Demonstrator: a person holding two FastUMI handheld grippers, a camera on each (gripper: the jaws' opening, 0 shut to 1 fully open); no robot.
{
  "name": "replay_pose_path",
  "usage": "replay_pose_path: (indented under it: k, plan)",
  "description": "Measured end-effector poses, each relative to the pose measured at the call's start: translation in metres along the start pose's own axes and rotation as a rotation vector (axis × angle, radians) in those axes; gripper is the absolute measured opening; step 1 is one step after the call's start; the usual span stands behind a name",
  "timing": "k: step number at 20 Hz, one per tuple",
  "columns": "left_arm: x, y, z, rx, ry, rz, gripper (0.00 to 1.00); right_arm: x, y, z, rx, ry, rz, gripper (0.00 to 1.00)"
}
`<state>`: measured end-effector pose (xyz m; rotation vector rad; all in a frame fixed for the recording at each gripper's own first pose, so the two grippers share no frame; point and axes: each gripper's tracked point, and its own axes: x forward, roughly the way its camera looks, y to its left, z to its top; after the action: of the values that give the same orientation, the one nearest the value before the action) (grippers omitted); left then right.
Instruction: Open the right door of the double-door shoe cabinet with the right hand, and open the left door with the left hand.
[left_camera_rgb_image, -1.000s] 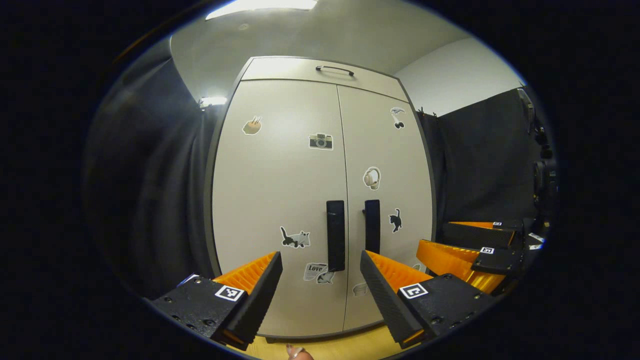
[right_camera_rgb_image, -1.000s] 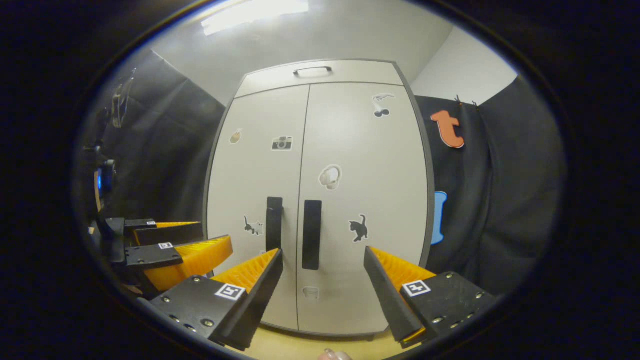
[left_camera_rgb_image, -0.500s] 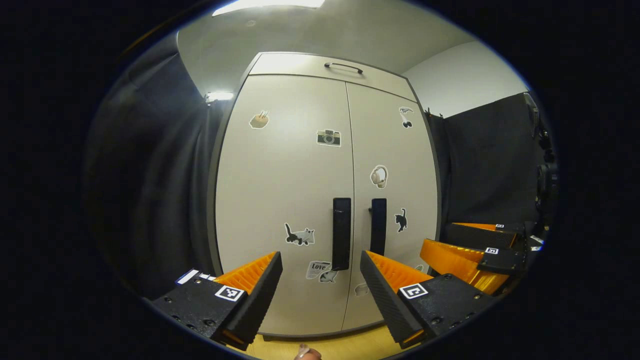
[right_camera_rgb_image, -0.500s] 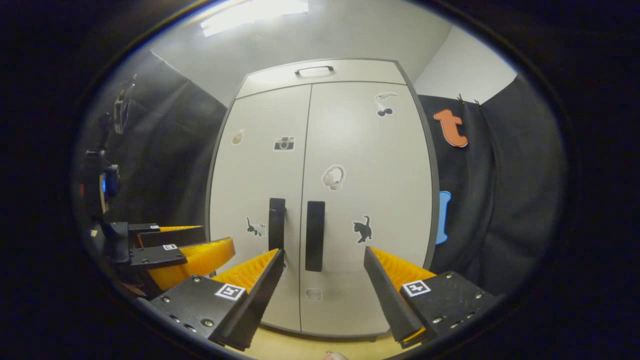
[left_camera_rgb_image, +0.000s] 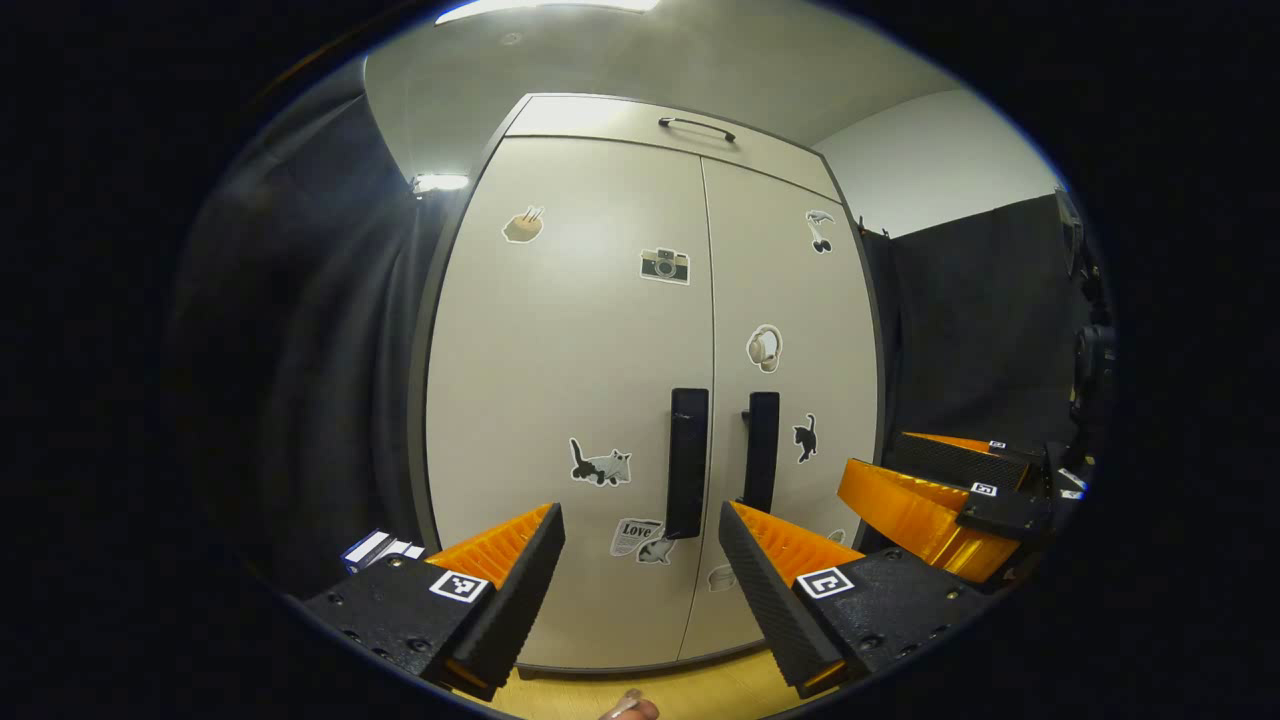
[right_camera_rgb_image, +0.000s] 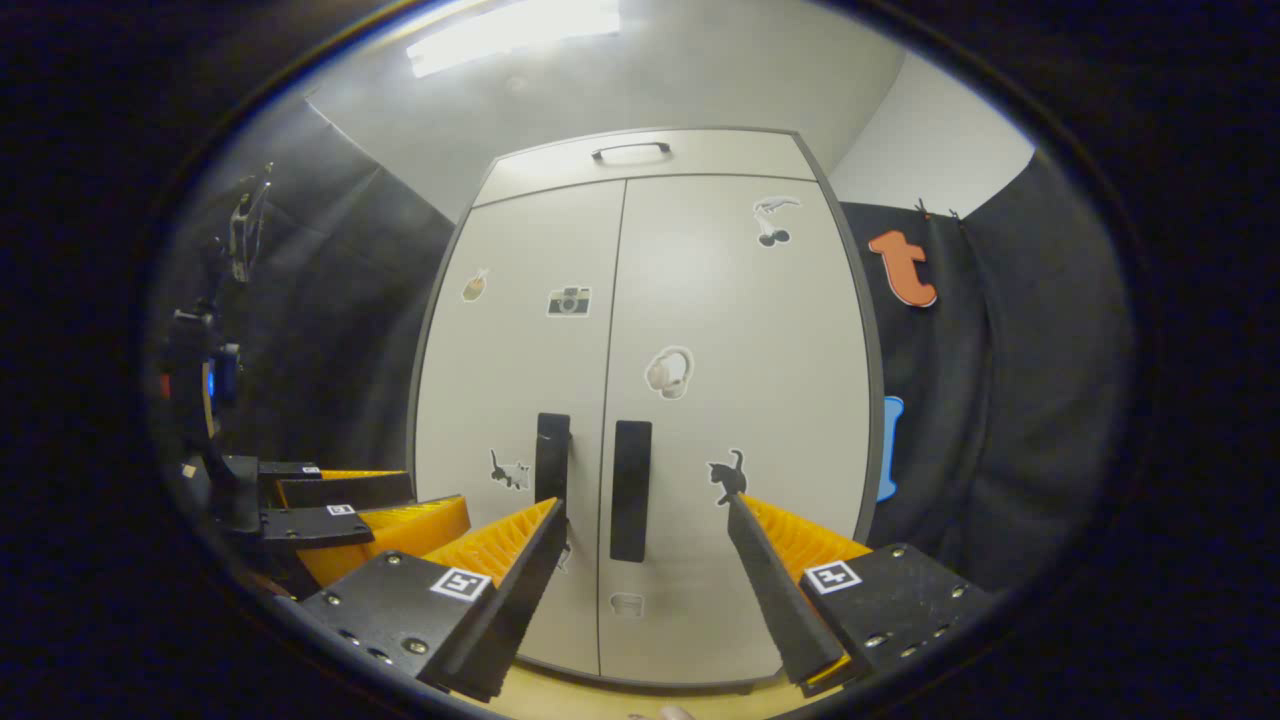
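So far nothing is done: the shoe cabinet (right_camera_rgb_image: 640, 400) stands ahead with both doors shut, and the right claw (right_camera_rgb_image: 645, 570) and left claw (left_camera_rgb_image: 640, 575) hang apart, short of the right handle (right_camera_rgb_image: 630, 490) and left handle (left_camera_rgb_image: 688, 462).

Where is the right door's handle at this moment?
In the right gripper view, the right door's handle stands upright just right of the centre seam, beside the left door's handle, framed between the open right claw.
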<state>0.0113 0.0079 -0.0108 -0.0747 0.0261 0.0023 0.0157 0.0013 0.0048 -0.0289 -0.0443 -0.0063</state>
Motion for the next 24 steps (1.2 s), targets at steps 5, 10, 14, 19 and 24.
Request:
replay_pose_path:
  k: [5, 10, 14, 19, 24]
  plan:
    - [0.003, -0.002, -0.002, -0.010, 0.006, -0.021, 0.96, 0.014, 0.000, -0.008, 0.015, 0.020, -0.022, 0.98]
    - [0.005, 0.001, -0.007, -0.022, 0.019, -0.029, 0.97, 0.050, 0.004, -0.020, -0.001, 0.036, -0.054, 0.98]
    - [0.007, 0.012, -0.011, -0.038, 0.033, -0.021, 0.97, 0.080, 0.011, -0.029, -0.015, 0.043, -0.078, 0.98]
    - [0.010, 0.030, -0.014, -0.036, 0.043, -0.011, 0.99, 0.104, 0.009, -0.040, 0.013, 0.056, -0.128, 0.84]
    - [0.013, 0.039, -0.019, -0.040, 0.055, -0.024, 0.99, 0.114, 0.008, -0.051, 0.025, 0.084, -0.166, 0.63]
